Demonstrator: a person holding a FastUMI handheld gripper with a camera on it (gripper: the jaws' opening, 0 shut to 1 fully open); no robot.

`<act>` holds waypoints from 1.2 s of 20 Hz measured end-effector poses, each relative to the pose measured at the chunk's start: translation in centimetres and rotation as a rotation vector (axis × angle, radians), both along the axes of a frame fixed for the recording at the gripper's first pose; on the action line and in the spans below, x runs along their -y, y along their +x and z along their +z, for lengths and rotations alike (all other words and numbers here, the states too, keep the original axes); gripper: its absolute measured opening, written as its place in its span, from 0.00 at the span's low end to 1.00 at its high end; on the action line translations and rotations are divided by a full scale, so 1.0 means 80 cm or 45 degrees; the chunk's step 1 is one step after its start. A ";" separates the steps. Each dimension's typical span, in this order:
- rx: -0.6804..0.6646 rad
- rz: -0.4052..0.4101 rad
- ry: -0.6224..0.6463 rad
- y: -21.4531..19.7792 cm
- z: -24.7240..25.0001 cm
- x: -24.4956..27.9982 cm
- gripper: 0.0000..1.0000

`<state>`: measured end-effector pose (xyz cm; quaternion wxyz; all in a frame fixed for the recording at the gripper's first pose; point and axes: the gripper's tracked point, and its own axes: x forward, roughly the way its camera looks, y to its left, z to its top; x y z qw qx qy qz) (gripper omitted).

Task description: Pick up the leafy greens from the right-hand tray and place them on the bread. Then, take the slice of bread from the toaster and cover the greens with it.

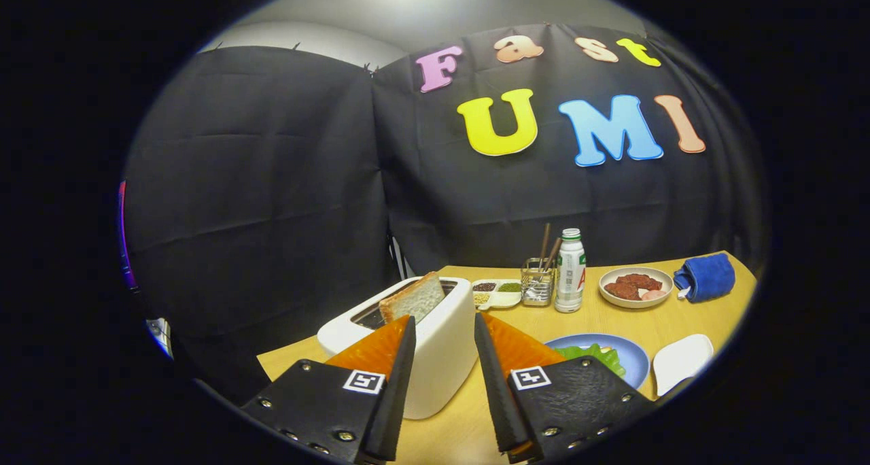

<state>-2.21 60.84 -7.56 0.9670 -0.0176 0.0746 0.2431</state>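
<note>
Wooden table [469, 424] holds toaster [421, 342] before black cloth wall [272, 200]; jaws open, empty.

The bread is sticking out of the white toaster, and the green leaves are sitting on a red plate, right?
Not quite. In the gripper view the plate under the leafy greens is blue, not red. The bread does stick out of the white toaster, just ahead of the open gripper, which holds nothing.

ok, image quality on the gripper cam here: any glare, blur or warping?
Gripper view: strong fisheye warp, the table edge bows; a bright ceiling light washes out the top; toaster, bread slice and bottle are sharp; the open gripper is empty, its fingers close and slightly soft; scene evenly lit.
</note>
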 end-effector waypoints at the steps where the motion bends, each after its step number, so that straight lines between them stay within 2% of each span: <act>1: 0.011 0.002 -0.009 -0.001 0.000 -0.010 0.53; 7: -0.013 -0.052 -0.045 0.021 -0.018 -0.056 0.53; 12: -0.034 -0.056 -0.072 0.037 -0.032 -0.083 0.53; 14: -0.022 -0.084 -0.097 0.049 -0.036 -0.087 0.53; 16: -0.009 -0.156 -0.119 0.063 -0.040 -0.081 0.53; 18: -0.019 -0.148 -0.102 0.063 -0.040 -0.082 0.20; 19: -0.034 -0.167 -0.090 0.063 -0.040 -0.076 0.19; 21: -0.047 -0.147 -0.092 0.062 -0.036 -0.076 0.06; 24: -0.017 -0.150 -0.100 0.062 -0.025 -0.071 0.06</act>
